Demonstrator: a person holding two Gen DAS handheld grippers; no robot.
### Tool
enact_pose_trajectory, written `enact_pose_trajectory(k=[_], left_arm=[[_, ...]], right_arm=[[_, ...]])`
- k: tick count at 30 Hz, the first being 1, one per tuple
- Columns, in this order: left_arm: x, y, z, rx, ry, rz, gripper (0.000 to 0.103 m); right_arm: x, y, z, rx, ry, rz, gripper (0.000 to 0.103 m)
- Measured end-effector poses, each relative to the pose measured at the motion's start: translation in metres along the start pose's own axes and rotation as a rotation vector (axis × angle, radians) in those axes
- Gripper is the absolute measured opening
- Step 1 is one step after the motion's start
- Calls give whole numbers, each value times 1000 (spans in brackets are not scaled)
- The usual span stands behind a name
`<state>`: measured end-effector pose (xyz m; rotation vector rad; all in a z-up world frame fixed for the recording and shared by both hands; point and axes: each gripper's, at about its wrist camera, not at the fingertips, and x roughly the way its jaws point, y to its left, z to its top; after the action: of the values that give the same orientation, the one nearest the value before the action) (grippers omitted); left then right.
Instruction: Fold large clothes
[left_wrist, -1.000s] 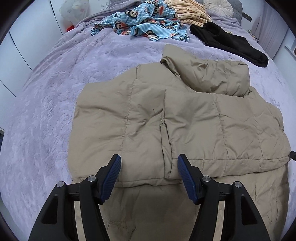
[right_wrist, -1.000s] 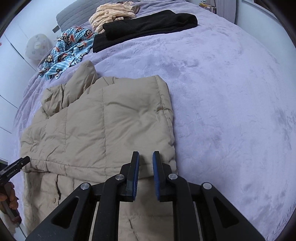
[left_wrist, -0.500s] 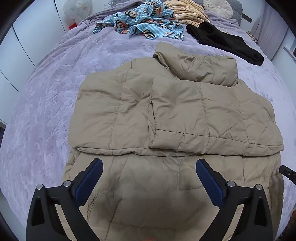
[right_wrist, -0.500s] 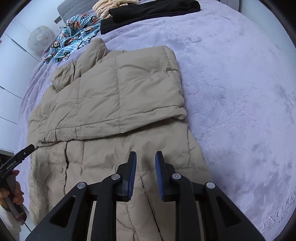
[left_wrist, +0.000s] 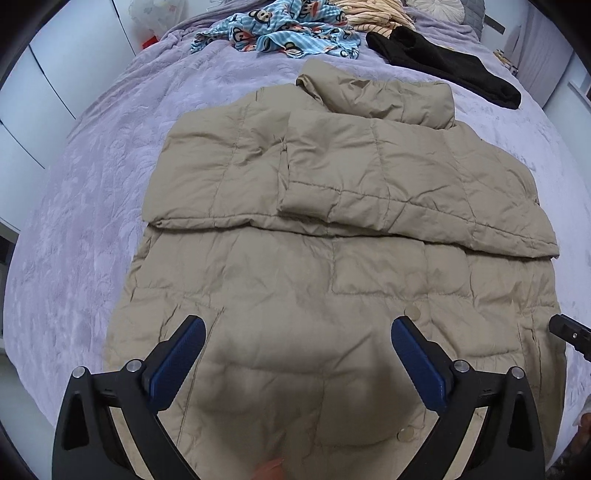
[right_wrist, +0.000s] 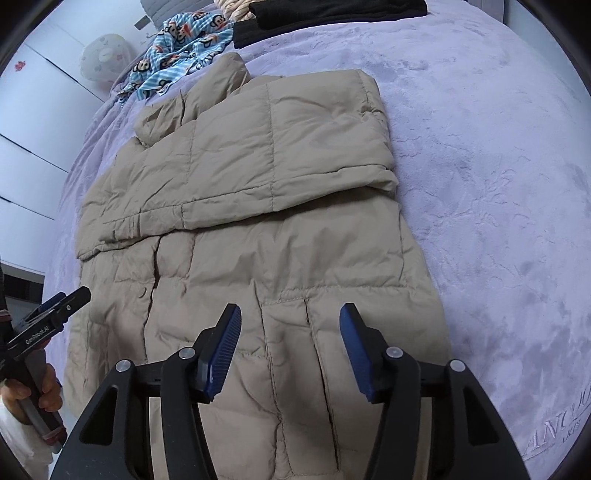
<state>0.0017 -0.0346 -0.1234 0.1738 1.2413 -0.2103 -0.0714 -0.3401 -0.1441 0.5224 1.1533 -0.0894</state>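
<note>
both tools have pulled back toward the coat's hem since a second ago, and the right one, then nearly closed, now stands parted.

left wrist view: the left gripper (left_wrist: 297, 338) hangs with its blue pads wide apart and nothing between them, over the lower half of the beige puffer coat (left_wrist: 332, 280). the coat lies flat on the lavender bedspread (left_wrist: 81, 177), its sleeves folded across the chest into a band, collar pointing to the far end. beyond it sit a monkey-print blanket (left_wrist: 280, 33) and a black garment (left_wrist: 443, 62). the other tool's tip shows at the right edge.

right wrist view: the right gripper (right_wrist: 290, 328) is also parted and empty, above the hem panels near the coat's right edge.

risk, as i judge it: the padding is slick and springy. if each jaw pinches only the top layer of the hem, the fold upward could drag one layer and leave the back behind. uneven lifting between the two sides may also skew the fold or slide the crossed sleeves out of place.
</note>
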Motion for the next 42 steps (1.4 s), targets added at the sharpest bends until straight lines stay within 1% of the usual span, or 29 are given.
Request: enact_pose_trajectory(k=[2,5,9,11,12,16,19,21,24,27,30,34,36,42], left_arm=[[-3,4,-7,-7,17,-5,101],[-10,11,-17,-18,21,-14,101],[-17,19,-32,9,8,-9,101],[-21,25,-42,21,8,-14,101],[-25,28,-46,24,3,-18,101],[-33,47,-70,22,27,-38,101],[-38,59,-87,35,43,-24,101],[-43,67,-97,43,47,-17,101],[-47,74,-109,52,71,-32,101],[-52,77,-117,60,74,-24,101],[-58,84,-124,44,84,-30,101],[-66,95,-133,31,81,-16,101],[-68,102,-136,19,82,-13,101],[-75,114,-151,10,97,-64,101]], right_arm=[[-1,2,-5,-2,6,15,67],[-6,10,-15,-6,6,36,75],[-17,25,-31,-7,-13,29,76],[-21,30,-41,5,-17,33,83],[-21,33,-47,10,-17,40,84],[-25,44,-75,37,-8,64,86],[-28,50,-94,71,-12,83,87],[-28,52,-106,109,-5,102,87],[-29,53,-121,167,5,126,87],[-32,57,-131,191,11,113,87],[-37,58,-138,221,22,115,87],[-42,55,-149,267,53,115,87],[-46,53,-154,294,51,122,87],[-61,47,-173,377,37,124,87]])
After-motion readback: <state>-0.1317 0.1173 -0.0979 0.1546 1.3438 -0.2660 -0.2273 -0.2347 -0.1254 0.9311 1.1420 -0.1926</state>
